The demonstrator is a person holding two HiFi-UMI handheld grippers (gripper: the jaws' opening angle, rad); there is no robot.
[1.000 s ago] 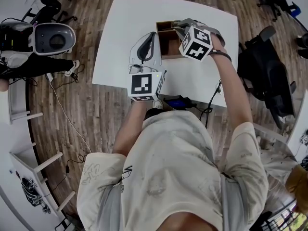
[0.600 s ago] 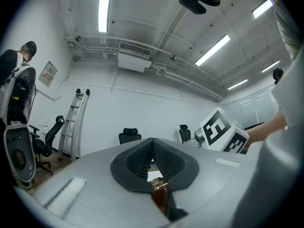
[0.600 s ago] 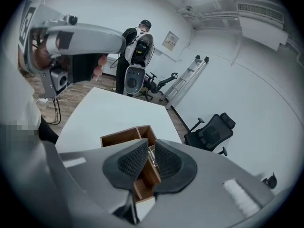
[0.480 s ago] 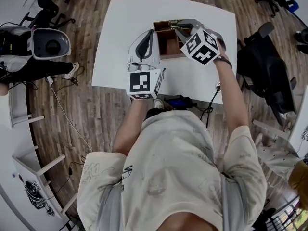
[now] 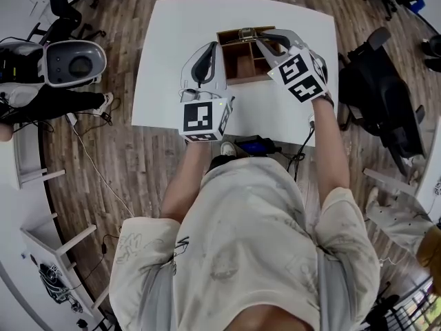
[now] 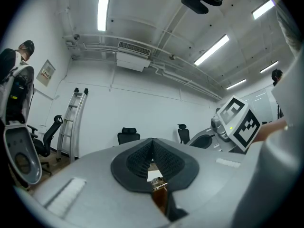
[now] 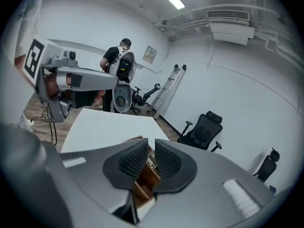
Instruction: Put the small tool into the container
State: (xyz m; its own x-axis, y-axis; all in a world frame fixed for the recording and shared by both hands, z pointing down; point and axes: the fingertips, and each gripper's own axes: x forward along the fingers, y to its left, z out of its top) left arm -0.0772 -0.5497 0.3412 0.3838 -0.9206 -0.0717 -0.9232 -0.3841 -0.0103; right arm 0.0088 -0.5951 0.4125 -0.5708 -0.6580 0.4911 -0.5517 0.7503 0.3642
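A wooden container with compartments stands on the white table. The small metal tool lies in it at its far edge. My right gripper hovers just right of the container, its tips over the near right corner; in the right gripper view its pads stand a narrow gap apart with nothing between them, and the container shows below. My left gripper rests left of the container, shut and empty; wood and the tool show under its pads.
A grey pod-shaped seat stands left of the table on the wooden floor. A black office chair is at the right. Cables and a dark device sit by the table's near edge. A person and a ladder are farther off.
My right gripper has drawn back rightward and toward me from over the container. The tool stays in the container. The left gripper has hardly moved.
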